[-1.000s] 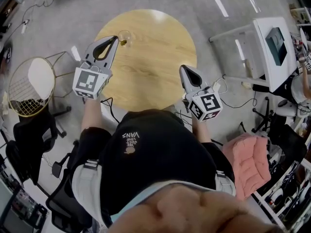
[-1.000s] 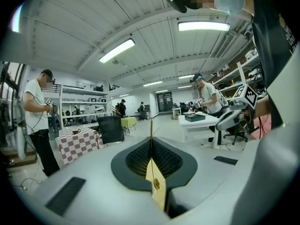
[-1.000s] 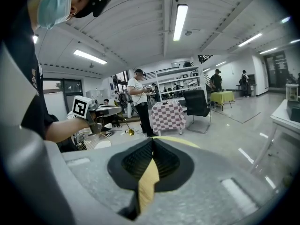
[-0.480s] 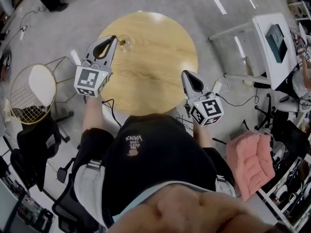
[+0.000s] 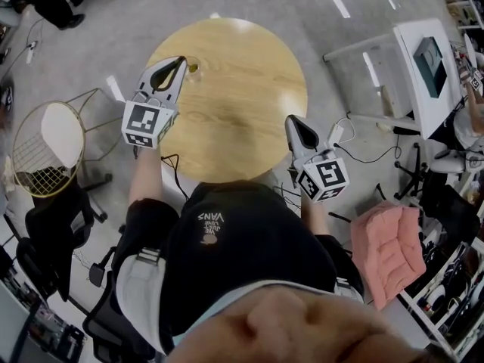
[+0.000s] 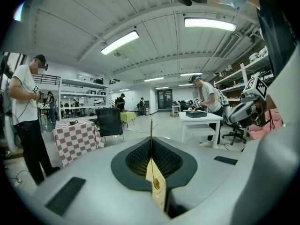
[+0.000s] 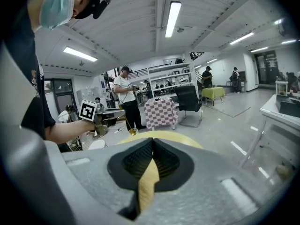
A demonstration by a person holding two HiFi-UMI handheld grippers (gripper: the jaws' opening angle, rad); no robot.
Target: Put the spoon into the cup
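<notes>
Now, spoon (image 6: 151,129) pinched by left hand-held gripper (image 5: 181,59)

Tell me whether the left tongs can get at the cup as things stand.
Probably yes: the left tongs, shut on the spoon, hang right beside the cup, and the table around it shows nothing in the way.

The head camera looks steeply down from above onto the round surface (image 5: 242,97), left tongs (image 5: 178,61) and right tongs (image 5: 293,121). Each tongs camera sits close behind its jaws, facing level: the left past its spoon (image 6: 151,130) into the room, the right across that surface (image 7: 159,134) toward the left tongs.
</notes>
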